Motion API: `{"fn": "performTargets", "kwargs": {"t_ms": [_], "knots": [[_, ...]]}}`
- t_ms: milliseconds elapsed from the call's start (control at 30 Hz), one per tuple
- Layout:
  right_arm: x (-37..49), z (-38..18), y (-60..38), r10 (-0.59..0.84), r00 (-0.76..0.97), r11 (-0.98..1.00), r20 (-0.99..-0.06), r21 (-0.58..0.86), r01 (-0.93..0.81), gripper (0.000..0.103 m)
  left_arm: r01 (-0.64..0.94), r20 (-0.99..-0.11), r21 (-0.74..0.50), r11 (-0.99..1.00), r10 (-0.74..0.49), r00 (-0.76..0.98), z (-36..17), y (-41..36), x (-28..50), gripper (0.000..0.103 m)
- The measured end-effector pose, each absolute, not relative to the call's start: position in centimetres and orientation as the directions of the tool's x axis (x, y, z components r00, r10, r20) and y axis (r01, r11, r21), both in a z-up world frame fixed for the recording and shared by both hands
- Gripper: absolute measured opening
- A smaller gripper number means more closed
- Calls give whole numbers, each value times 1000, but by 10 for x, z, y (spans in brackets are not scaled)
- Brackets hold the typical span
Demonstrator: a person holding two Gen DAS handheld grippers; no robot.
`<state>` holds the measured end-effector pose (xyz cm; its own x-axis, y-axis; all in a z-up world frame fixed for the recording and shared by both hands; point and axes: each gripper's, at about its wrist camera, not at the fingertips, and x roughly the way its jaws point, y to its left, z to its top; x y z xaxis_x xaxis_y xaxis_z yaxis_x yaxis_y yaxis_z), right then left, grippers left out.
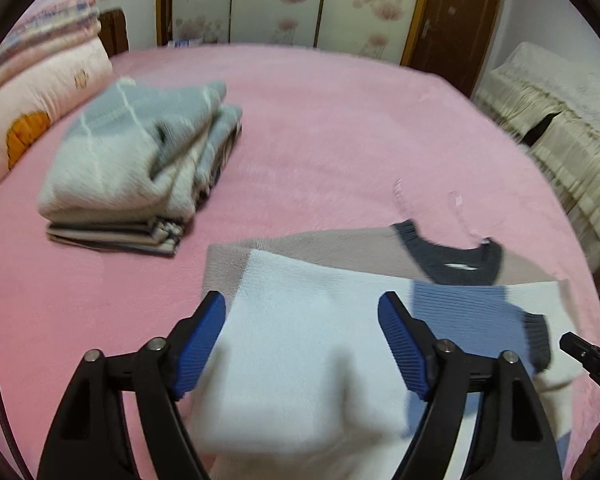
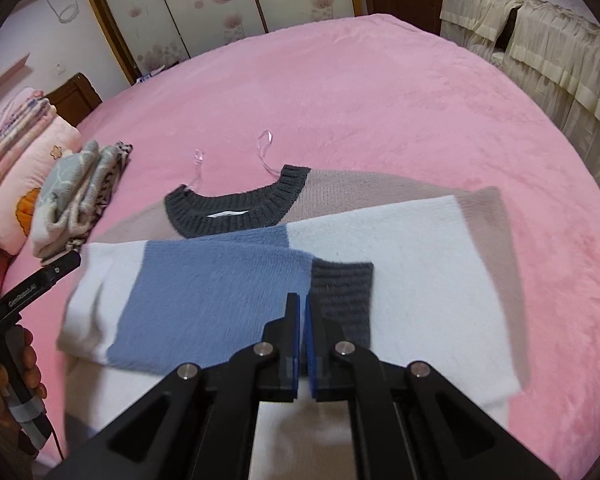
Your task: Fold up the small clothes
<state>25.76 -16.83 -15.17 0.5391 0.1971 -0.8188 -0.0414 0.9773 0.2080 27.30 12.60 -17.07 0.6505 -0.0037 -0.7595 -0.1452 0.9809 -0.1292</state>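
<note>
Under the left gripper [image 1: 302, 306] lies a knitted sweater [image 1: 300, 344], soft and matt, its dark collar [image 2: 236, 208] ribbed. The gripper's pads [image 1: 202, 344] are blue ridged rubber or plastic on matt black plastic arms with shiny metal pins. Beyond it spreads a fuzzy pink plush bedspread [image 1: 320, 128]; to the left ahead sits a stack of folded knitwear [image 1: 136, 160], fluffy. Far behind, glossy brown wooden door [image 1: 456, 12].
</note>
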Motion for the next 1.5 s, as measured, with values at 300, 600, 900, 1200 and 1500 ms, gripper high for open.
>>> {"fn": "performTargets", "kwargs": {"t_ms": [300,600,900,1200,1500], "knots": [[195,-93,-170,223,613,971,-758,225,-74,11,-60,-656,-119,991,-33,754,-98,96,185,96],[136,-43,-167,226,686,973,-691,197,-122,22,-17,-577,-109,994,-49,815,-49,74,118,100],[81,-16,-168,223,747,974,-626,167,-151,36,-1,-539,-145,989,-78,838,-22,67,70,102],[33,-6,-174,235,776,971,-585,178,-159,36,-36,-540,-172,984,-64,839,-18,71,25,102],[-4,-14,-189,224,768,974,-600,170,-151,39,-139,-587,-159,977,19,809,-33,97,-14,102]]}}
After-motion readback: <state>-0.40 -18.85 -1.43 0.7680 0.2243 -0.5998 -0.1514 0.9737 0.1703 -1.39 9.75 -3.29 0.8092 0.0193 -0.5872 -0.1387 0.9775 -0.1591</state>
